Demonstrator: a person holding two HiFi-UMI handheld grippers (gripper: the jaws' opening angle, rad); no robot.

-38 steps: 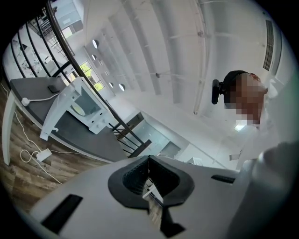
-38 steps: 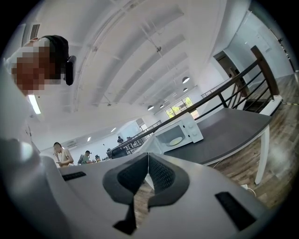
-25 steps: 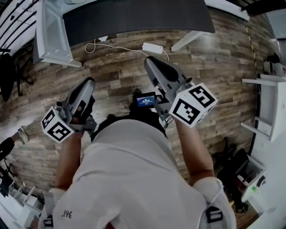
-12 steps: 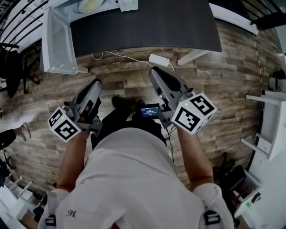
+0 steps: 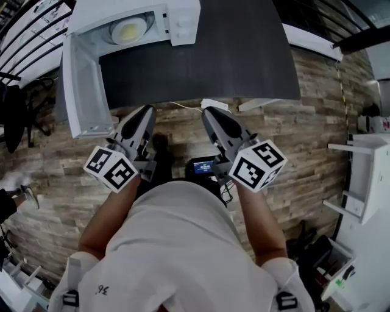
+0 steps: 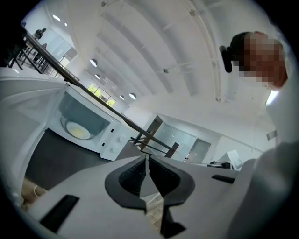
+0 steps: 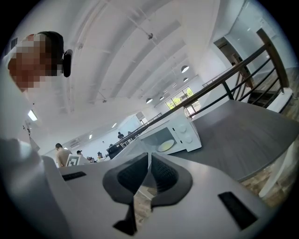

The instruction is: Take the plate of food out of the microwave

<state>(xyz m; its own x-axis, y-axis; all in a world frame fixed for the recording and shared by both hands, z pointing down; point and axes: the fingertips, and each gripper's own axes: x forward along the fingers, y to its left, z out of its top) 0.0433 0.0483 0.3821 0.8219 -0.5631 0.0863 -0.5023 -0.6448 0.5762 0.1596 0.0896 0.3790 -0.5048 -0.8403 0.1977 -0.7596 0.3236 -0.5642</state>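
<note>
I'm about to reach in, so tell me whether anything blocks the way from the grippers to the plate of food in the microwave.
Nothing visible does. The white microwave has its door swung open at the left. The round plate of yellow food sits exposed inside, and the dark grey tabletop in front of it looks bare.

The white microwave (image 5: pixel 181 18) stands on the dark tabletop (image 5: pixel 237 55) at eleven o'clock in the head view. Its door (image 5: pixel 82 85) is swung wide open toward nine o'clock. Inside the cavity a round plate (image 5: pixel 129 28) lies flat, holding pale yellow food.
</note>
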